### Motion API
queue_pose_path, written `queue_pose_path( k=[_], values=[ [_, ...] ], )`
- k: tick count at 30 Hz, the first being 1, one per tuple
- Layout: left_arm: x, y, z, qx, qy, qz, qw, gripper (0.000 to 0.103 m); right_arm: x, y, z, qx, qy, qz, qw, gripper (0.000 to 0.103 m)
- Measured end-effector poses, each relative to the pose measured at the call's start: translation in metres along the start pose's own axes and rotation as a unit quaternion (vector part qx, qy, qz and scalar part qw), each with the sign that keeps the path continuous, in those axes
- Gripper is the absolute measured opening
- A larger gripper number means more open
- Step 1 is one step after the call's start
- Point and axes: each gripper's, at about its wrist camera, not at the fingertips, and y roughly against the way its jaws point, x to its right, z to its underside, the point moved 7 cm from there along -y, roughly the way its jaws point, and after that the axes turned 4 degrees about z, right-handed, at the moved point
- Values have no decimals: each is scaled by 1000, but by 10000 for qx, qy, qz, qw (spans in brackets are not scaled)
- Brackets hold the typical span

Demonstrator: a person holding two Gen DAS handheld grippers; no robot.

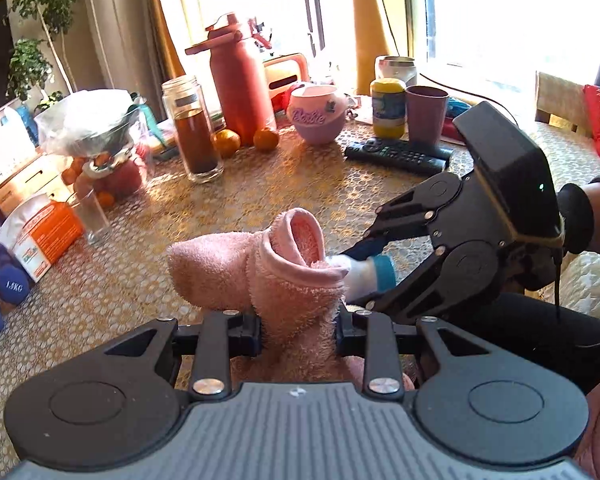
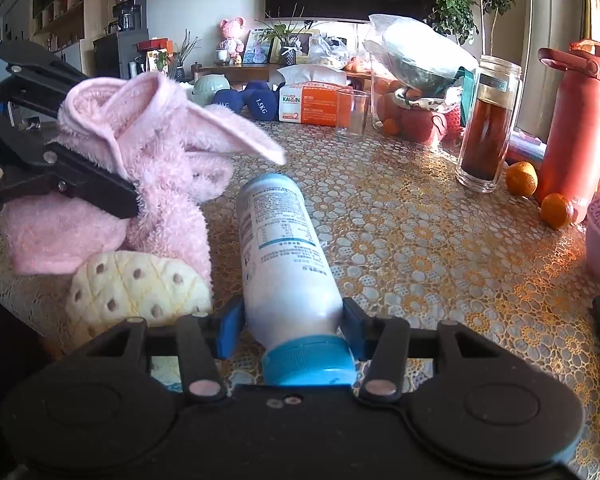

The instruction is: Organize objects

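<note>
A red flask [image 1: 240, 80] stands on the bench [image 1: 280, 184] beside two oranges [image 1: 226, 143]. A glass jar [image 1: 194, 128] of dark liquid stands just left. Blue dumbbells [image 2: 256, 106] lie by a tissue pack [image 2: 312, 104]. A remote [image 1: 396, 155] lies near a purple cup [image 1: 426, 114].

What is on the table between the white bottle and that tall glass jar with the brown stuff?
Nothing: in the right wrist view, only bare patterned tablecloth lies between the white bottle and the jar.

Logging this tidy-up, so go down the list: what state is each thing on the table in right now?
Left gripper: shut on pink fuzzy sock.
Right gripper: shut on white bottle, blue cap on, tilted.
Drinking glass: upright, empty.
Tall jar: upright, dark contents.
Red flask: upright, lid closed.
Remote: lying flat.
</note>
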Motion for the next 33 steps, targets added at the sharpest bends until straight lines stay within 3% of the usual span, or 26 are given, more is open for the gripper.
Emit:
queue_pose_path(
  k=[8, 16, 29, 33],
  values=[
    [17, -37, -16, -26, -50, 216, 9998, 29, -6, 10, 7, -21, 52, -438, 9990, 50],
    [-16, -50, -5, -122, 278, -131, 9995, 28, -7, 10, 9, -7, 125, -503, 9987, 50],
    [-70, -36, 17, -198, 879, -731, 9932, 28, -10, 12, 10, 36, 170, -322, 9993, 52],
    [-80, -44, 32, -587, 805, -1115, 9888, 26, -7, 18, 9, 165, 81, -70, 9998, 52]
  ],
)
